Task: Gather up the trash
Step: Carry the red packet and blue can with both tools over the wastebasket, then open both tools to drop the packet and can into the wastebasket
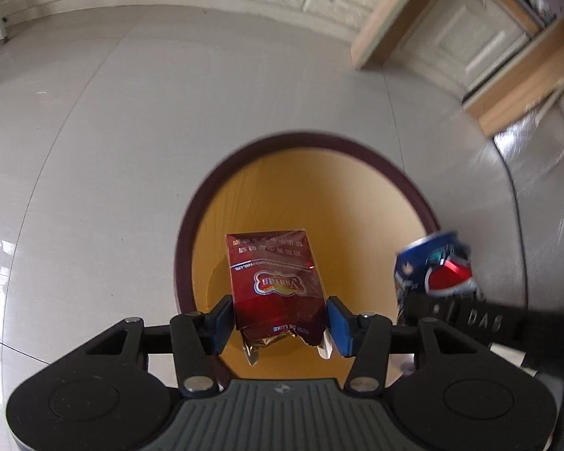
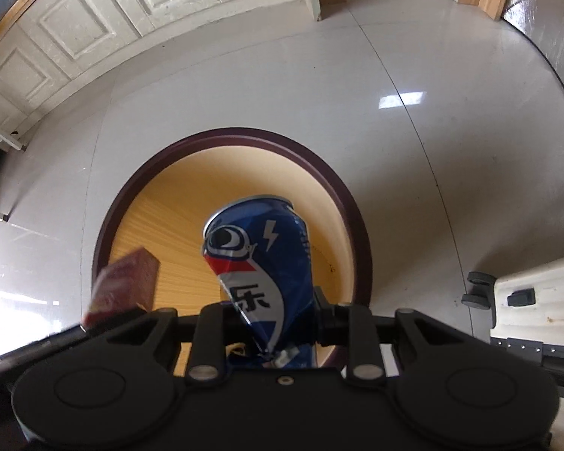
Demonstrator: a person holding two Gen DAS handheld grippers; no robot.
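My left gripper is clamped on a red pack: both blue pads press its sides near the torn lower end, where crumpled foil sticks out. The pack hangs above the mouth of the bin, a round bin with a dark rim and a yellow inner wall, standing on the pale tiled floor.

My right gripper is closed on a crushed blue can, jaws squeezing its dented lower part; the can's open top points away from me, into the bin's mouth. Its lowest end is hidden behind the gripper body.

The can is over the right half of the opening, the pack over the left. Seen from the right wrist, the pack is blurred at the left rim, so I cannot tell whether it is inside the rim line or just above it. Seen from the left wrist, the can sits beside the right rim.

White panelled doors run along the far wall. A white wheeled base stands at the right of the bin.
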